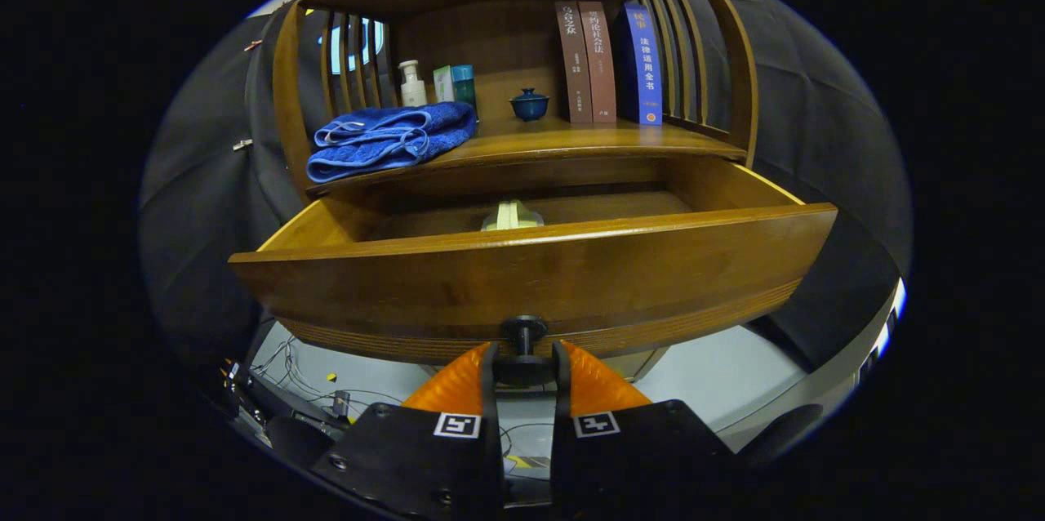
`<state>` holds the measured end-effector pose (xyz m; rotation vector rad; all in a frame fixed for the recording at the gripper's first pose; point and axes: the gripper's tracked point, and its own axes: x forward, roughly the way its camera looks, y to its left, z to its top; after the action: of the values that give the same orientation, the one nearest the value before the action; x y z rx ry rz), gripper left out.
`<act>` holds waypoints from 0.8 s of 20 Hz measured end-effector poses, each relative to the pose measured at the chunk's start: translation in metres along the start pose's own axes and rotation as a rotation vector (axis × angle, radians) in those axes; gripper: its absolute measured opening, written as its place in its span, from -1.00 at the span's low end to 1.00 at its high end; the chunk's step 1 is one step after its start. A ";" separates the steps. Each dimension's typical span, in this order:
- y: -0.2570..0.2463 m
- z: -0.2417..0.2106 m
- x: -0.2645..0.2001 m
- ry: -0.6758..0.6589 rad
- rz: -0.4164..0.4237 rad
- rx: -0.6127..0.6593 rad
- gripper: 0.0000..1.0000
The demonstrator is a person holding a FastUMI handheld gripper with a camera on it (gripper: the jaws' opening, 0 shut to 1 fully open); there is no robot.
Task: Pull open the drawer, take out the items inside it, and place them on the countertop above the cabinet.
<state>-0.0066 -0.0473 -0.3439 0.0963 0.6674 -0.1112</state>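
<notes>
The wooden drawer (531,276) stands pulled out toward me, its curved front panel just beyond the fingers. My gripper (524,362) is shut on the drawer's black knob (523,337), with one orange finger (457,382) on each side of it. Inside the drawer a pale yellow-white item (512,216) lies near the middle, partly hidden by the front panel. The countertop (563,137) above the drawer carries a folded blue towel (390,139) at its left end.
On the countertop stand a white pump bottle (412,85), a green box and teal box (455,84), a small blue lidded bowl (529,104) and three upright books (608,62). Slatted wooden sides close in the shelf. Cables lie on the grey floor (326,378) below.
</notes>
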 end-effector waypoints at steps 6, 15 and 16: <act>-0.003 -0.023 -0.033 0.033 0.001 0.014 -0.47; -0.004 -0.037 -0.036 0.062 -0.004 0.015 -0.30; -0.004 -0.038 -0.036 0.063 -0.003 0.017 -0.25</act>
<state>-0.0585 -0.0439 -0.3508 0.1155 0.7293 -0.1172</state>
